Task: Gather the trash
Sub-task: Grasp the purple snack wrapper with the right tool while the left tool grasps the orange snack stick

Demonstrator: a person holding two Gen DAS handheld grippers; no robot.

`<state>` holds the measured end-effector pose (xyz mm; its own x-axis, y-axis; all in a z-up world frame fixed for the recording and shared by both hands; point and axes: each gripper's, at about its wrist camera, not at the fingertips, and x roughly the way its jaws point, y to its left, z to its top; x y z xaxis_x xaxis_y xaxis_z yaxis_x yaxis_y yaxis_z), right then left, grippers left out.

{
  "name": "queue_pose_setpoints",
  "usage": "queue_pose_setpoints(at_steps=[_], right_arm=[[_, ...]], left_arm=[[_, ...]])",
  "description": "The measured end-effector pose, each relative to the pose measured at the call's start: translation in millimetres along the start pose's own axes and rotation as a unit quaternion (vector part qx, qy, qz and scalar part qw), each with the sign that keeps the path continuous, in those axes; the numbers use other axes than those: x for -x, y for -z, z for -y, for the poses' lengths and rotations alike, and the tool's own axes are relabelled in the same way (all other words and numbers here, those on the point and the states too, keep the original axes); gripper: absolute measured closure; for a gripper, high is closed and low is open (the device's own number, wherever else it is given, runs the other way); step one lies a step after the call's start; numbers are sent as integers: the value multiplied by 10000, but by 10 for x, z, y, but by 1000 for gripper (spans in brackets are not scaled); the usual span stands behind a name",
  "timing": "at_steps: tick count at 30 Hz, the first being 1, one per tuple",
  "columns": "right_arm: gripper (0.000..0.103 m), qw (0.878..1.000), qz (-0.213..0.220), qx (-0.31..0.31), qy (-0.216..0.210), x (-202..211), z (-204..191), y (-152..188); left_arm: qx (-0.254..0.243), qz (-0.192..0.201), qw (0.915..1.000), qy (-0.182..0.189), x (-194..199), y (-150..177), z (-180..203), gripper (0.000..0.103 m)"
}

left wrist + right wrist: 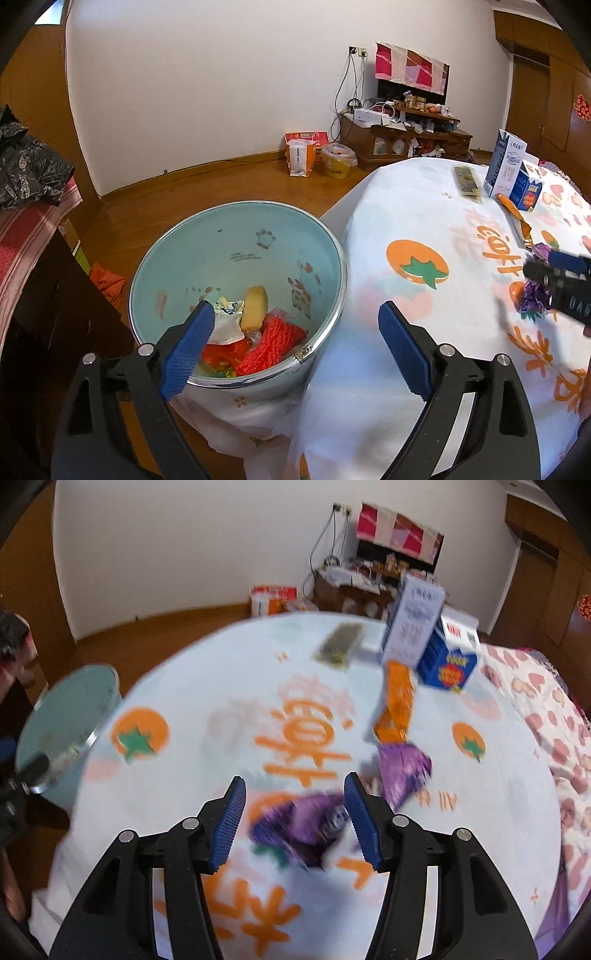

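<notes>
A pale blue bin [207, 243] stands beside the table and holds red netting, a yellow piece and white wrappers; it also shows in the right wrist view [70, 701]. My left gripper [295, 332] is open and empty, one finger over the bin, the other over the tablecloth. My right gripper [295, 812] is open, its blue pads either side of a purple wrapper [295, 823] lying on the cloth. A second purple wrapper [402, 771] and an orange wrapper [397, 701] lie beyond. The right gripper also shows in the left wrist view [554, 273]. The right wrist view is blurred.
Two cartons, a tall white one [413, 624] and a blue one [447, 664], stand at the table's far side beside a dark flat packet [340, 642]. The white cloth with orange print [424, 229] covers the round table. A cluttered low cabinet [402, 136] stands by the wall.
</notes>
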<state>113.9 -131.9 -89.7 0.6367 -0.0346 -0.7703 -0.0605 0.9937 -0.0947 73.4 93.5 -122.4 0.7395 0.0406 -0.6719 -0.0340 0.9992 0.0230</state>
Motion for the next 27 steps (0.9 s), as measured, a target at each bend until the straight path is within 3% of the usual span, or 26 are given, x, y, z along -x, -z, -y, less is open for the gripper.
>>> queue_pose_setpoints(at_steps=[5,11,19,22,24,26,27], right_arm=[[47,9989,-267,244,312,-8,216,215],[43,9974,-229,253,633,147,563,397],[36,9978,19,-666,-25,323,724,320],[36,9959,-25,-899,-48,265,759,330],[38,9942,-127,-1067,-83,173,788,367],[53,9913,-277,-1259,-258,62,810,400],[55,9899,-355,-1328,-354,21,801,433]], left_arm=[[10,-53,10000,30,-28,-13,-25,14],[20,-93,9999,72,-71,-69,-14,14],[-82,36,9997,225,42,-210,98,14],[-103,122,9996,250,104,-280,114,14],[-130,153,9995,248,121,-306,127,14],[-136,146,9995,245,124,-333,145,14],[-130,136,9994,274,118,-347,157,14]])
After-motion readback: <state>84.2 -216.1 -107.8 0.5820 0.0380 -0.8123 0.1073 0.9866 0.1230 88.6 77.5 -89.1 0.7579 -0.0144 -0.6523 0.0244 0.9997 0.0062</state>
